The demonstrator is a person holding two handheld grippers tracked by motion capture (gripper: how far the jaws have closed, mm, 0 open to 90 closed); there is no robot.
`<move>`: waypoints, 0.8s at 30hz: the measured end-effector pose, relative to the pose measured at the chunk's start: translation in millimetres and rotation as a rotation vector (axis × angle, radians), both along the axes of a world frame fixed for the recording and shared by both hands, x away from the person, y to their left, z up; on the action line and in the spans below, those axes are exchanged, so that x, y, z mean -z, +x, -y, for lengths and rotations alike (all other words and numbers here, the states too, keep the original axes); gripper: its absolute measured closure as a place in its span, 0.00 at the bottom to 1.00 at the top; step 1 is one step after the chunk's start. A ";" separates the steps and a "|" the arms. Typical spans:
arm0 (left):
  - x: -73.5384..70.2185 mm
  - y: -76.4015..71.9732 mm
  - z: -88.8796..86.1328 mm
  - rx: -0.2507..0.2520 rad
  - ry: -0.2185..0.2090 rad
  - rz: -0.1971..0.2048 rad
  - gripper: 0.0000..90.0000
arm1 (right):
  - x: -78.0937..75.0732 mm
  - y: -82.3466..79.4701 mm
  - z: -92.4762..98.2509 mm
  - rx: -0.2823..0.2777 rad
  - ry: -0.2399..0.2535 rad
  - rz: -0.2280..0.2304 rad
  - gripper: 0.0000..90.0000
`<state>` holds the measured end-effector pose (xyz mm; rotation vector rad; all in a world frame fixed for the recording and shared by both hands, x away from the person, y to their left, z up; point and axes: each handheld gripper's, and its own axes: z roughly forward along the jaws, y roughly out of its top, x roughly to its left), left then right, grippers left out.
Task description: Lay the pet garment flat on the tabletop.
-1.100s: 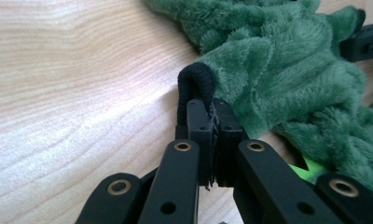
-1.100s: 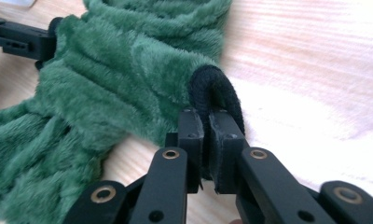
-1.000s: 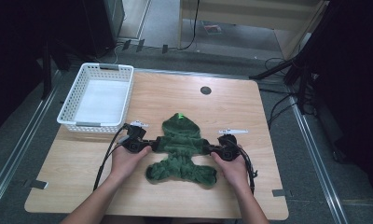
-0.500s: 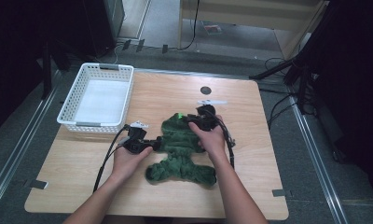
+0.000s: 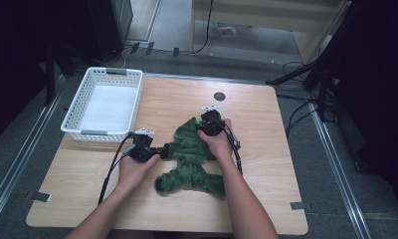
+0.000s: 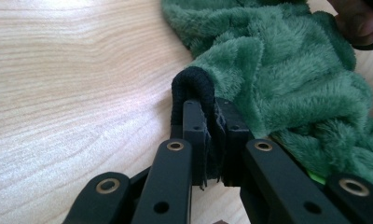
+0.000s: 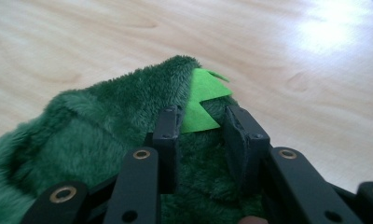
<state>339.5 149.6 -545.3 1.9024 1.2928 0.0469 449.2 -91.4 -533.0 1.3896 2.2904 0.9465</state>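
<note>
A green plush garment (image 5: 192, 157) lies spread on the wooden table (image 5: 271, 134). At its left sleeve end my left gripper (image 5: 159, 149) is shut on the black knit cuff (image 6: 192, 84), which folds over between the jaws (image 6: 211, 109). At the top end of the garment (image 7: 105, 121) my right gripper (image 5: 203, 122) hovers with its jaws apart (image 7: 201, 122). A bright green felt piece (image 7: 201, 100) sticks up in the gap between them, and the pads do not press on it. Part of the right hand shows in the left gripper view.
A white plastic basket (image 5: 101, 132) stands at the table's back left corner, just behind my left gripper. A small black round spot (image 5: 219, 96) marks the tabletop behind the garment. Bare wood lies to the right and along the front edge.
My right gripper has left the garment's right sleeve end and moved up and left to the garment's top, by the bright green felt. The left hand has kept still.
</note>
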 end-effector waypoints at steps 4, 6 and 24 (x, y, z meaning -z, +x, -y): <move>-1.9 1.3 2.6 -0.023 -0.003 0.008 0.86 | 0.5 6.1 -0.9 -0.009 -0.003 0.011 0.73; -5.0 1.1 2.5 -0.053 -0.013 0.028 0.77 | 0.7 6.4 0.5 -0.028 0.009 0.017 0.68; -1.4 9.7 4.8 -0.073 -0.031 0.020 0.86 | -6.4 -97.9 70.2 -0.068 0.175 -0.017 0.79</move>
